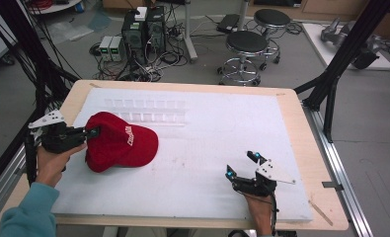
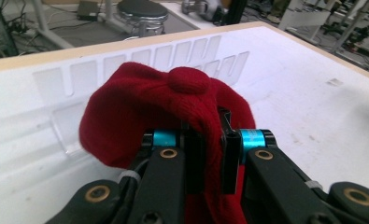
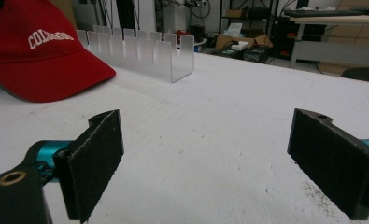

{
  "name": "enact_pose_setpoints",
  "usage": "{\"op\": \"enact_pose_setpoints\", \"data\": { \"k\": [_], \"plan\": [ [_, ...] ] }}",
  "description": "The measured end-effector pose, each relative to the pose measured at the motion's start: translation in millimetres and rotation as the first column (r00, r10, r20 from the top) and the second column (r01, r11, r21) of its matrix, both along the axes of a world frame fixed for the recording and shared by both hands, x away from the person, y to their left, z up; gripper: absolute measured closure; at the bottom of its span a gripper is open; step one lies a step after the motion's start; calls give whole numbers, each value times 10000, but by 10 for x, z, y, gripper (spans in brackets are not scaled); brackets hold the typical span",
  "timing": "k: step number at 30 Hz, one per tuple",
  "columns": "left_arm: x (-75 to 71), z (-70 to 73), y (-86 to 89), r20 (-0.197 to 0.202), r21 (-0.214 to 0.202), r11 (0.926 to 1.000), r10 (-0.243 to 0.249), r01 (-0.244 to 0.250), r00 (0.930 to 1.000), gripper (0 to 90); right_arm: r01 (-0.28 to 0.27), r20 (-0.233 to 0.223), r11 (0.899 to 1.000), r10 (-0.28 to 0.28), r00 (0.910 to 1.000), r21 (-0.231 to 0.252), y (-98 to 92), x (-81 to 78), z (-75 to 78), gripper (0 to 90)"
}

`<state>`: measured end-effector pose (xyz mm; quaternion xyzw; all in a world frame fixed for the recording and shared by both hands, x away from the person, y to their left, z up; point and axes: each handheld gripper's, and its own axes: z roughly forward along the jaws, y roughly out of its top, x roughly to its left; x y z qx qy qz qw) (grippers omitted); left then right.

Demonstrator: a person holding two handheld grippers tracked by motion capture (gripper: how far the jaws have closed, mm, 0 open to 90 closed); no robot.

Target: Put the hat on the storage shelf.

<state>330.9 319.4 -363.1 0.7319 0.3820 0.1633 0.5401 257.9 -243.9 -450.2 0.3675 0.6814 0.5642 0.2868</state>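
Right gripper [image 1: 242, 165] rests spread on white foam sheet [image 1: 207, 148] covering the wooden desk [image 1: 301, 128]. Left gripper [image 1: 91, 132] pinches back of red fabric baseball cap [image 1: 121, 143], left-centre. Behind: clear acrylic slotted rack [image 1: 148, 111]. Further off, floor w/ black stools [image 1: 247, 47], computer towers [image 1: 143, 29], cables.

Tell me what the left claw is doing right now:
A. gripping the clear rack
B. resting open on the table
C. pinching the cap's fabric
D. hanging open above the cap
C: in the left gripper view the left claw has its jaws closed on a fold of the red cap, and the high view shows it at the cap's back edge.
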Motion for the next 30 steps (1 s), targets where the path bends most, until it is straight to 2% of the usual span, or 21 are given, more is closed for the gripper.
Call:
{"op": "enact_pose_setpoints", "data": {
  "k": [9, 11, 12, 13, 14, 15, 16, 18, 21, 26, 30],
  "plan": [
    [-13, 197, -211, 439, 161, 9966, -810, 803, 9957, 846, -16, 35, 10000, 16, 10000, 58, -6, 4, 0, 95],
    [-10, 276, -317, 624, 245, 9923, -1229, 1216, 9904, 847, -27, 16, 10000, 27, 10000, 79, -7, 3, 0, 95],
    [-10, 276, -317, 624, 245, 9923, -1229, 1216, 9904, 847, -27, 16, 10000, 27, 10000, 79, -7, 3, 0, 95],
    [-7, 330, -396, 736, 319, 9871, -1588, 1568, 9846, 847, -4, -13, 10000, 4, 10000, 88, -7, 0, 0, 95],
    [-7, 330, -396, 736, 319, 9871, -1588, 1568, 9846, 847, 0, 7, 10000, 0, 10000, 79, -7, 2, 1, 95],
    [-2, 377, -471, 783, 449, 9829, -1818, 1787, 9802, 847, 10, -1, 10000, -10, 10000, 83, -8, 1, 0, 95],
    [-2, 377, -471, 783, 449, 9829, -1818, 1787, 9802, 847, 8, 8, 10000, -8, 10000, 88, -9, 1, 0, 95],
    [9, 413, -548, 819, 546, 9786, -2022, 1982, 9759, 847, -2, -23, 9999, 2, 10000, 164, -11, -3, 0, 95],
    [20, 461, -671, 919, 644, 9703, -2383, 2330, 9668, 847, 17, -3, 9998, -17, 10000, 205, -19, -2, -1, 95],
    [25, 543, -915, 1054, 764, 9472, -3182, 3114, 9421, 847, -6, 7, 9997, 6, 10000, 262, -22, -4, -2, 95],
    [18, 579, -1124, 1086, 871, 9305, -3638, 3557, 9251, 847, 18, 72, 9996, -20, 10000, 267, -28, -2, -3, 95]
  ]
}}
